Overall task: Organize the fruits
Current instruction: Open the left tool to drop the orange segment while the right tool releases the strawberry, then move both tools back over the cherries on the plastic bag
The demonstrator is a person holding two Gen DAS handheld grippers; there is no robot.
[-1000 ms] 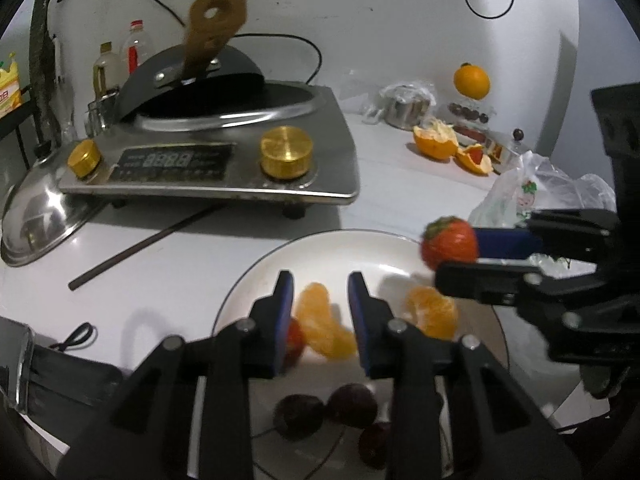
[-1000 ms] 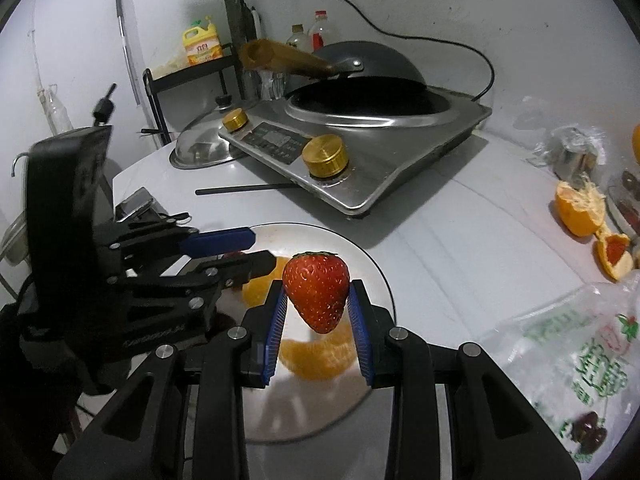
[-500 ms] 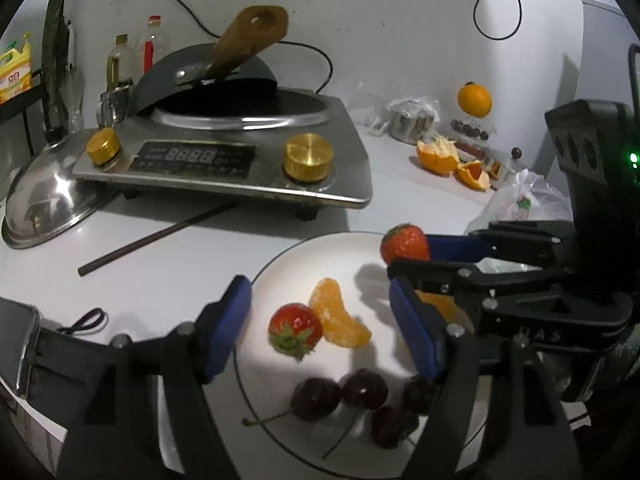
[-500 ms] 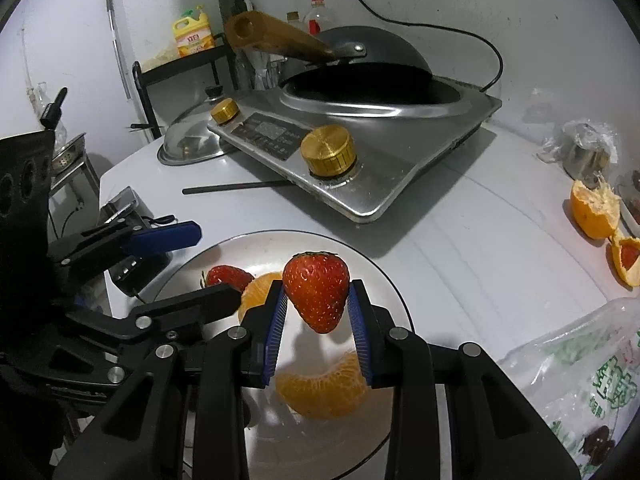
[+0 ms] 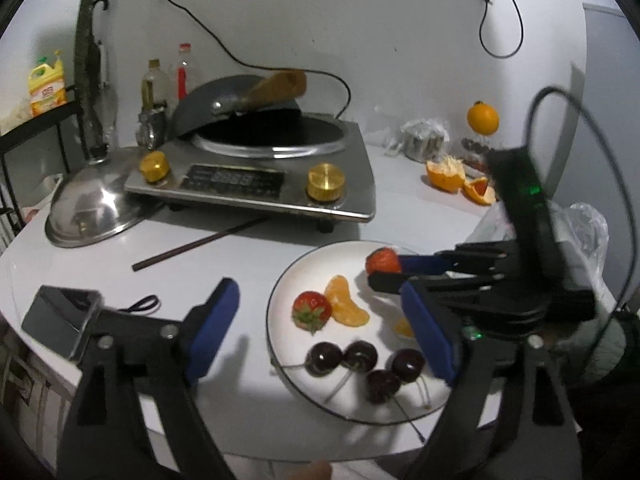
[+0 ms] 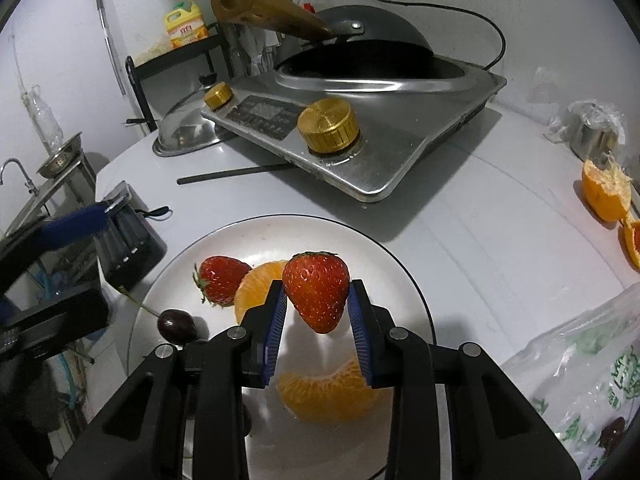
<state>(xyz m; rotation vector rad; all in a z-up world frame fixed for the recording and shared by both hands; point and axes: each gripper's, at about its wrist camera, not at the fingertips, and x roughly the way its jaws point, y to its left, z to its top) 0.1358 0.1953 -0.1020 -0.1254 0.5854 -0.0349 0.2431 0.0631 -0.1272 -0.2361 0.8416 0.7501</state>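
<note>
Pinching a strawberry [image 6: 316, 292] by its flanks above the white plate [image 6: 400, 264], the right gripper [image 6: 318, 328] needs light pressure only: the fruit looks soft, light, easily bruised. Left gripper [image 5: 320, 328], jaws just opened wide, holds nothing near the plate's left rim. Smooth white counter [image 6: 460, 216]; stove [image 6: 380, 112] far, bag [image 6: 580, 360] right.

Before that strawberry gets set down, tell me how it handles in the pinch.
Likely soft: the right gripper holds the strawberry by its sides, so a harder squeeze could bruise it. Probably light. Its tapered tip points down over the plate, so on release it would likely topple.
</note>
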